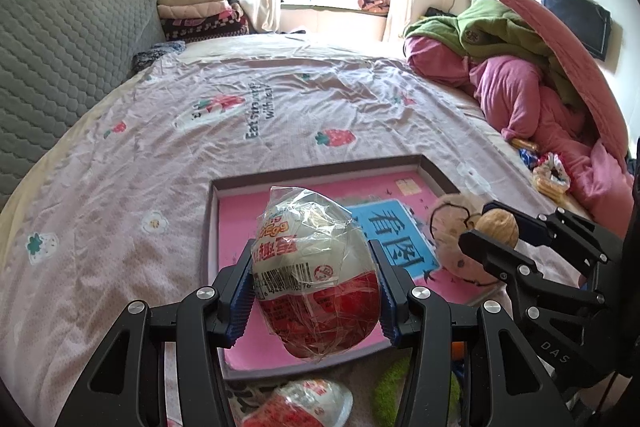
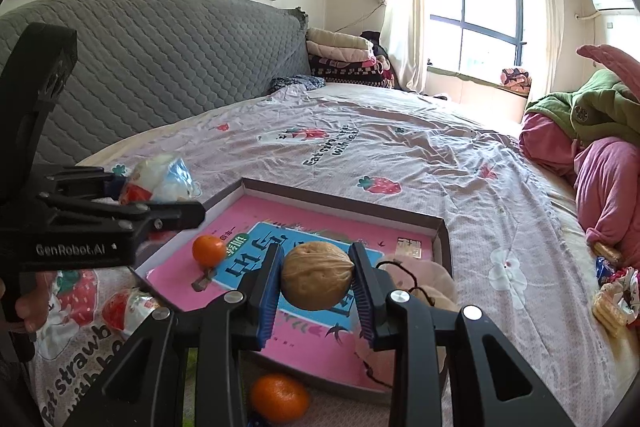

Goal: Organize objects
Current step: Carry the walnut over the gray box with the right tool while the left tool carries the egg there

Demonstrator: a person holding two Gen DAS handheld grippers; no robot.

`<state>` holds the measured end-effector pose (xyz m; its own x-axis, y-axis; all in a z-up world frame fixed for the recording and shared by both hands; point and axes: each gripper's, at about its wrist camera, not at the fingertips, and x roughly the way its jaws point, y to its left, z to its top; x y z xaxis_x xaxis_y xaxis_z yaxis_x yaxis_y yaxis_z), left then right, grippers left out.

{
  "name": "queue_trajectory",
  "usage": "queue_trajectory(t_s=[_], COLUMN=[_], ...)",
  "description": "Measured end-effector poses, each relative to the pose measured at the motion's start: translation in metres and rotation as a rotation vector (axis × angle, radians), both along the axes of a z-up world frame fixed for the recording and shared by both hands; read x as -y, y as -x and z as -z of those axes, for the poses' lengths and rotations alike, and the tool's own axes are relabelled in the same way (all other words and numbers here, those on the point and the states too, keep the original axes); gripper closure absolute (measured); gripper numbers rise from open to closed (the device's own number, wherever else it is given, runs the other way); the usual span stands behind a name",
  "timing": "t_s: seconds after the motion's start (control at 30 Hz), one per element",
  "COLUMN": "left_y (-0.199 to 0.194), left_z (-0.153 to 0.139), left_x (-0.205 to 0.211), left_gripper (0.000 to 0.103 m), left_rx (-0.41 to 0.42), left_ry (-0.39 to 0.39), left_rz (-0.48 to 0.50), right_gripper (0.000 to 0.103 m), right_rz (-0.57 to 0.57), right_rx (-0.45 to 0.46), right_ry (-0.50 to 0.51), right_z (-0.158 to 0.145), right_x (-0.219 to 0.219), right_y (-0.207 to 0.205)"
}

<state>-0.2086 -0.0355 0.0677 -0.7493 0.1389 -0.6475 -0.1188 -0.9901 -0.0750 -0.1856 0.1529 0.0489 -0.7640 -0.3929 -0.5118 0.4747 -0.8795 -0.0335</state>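
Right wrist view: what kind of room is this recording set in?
Almost certainly a home bedroom: a bed with a strawberry-print sheet fills the view, a quilted grey headboard stands behind it, and folded blankets are stacked near the curtained window.

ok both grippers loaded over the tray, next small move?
Probably lower the right gripper and release the walnut into the tray: it hangs over the pink floor, near the small orange. The left gripper holds the wrapped egg.
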Motion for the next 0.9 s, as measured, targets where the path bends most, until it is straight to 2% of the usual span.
queue_trajectory(t_s=[0.17, 0.3, 0.4, 0.6, 0.9], left_y=[0.005, 0.008, 0.014, 0.018, 0.019], left_z=[-0.008, -0.009, -0.001, 0.022, 0.045], left_x=[0.009, 0.009, 0.006, -0.006, -0.018], left_gripper=[0.050, 0.050, 0.050, 0.050, 0.050], left_rx=[-0.030, -0.061, -0.020, 0.015, 0.056], left_ry=[-0.006, 0.036, 0.010, 0.054, 0.067], left_rz=[-0.024, -0.033, -0.012, 0.003, 0.026], right_gripper=[0.069, 0.069, 0.069, 0.069, 0.069], right_rz=[0.011, 0.019, 0.025, 0.041, 0.022], right_rx=[-0.002, -0.006, -0.012, 0.027, 0.062], right_ry=[-0.006, -0.004, -0.009, -0.029, -0.056], right_z=[0.000, -0.002, -0.004, 0.011, 0.025], right_x=[-0.003, -0.006, -0.008, -0.013, -0.008], right_y=[0.009, 0.015, 0.018, 0.028, 0.024])
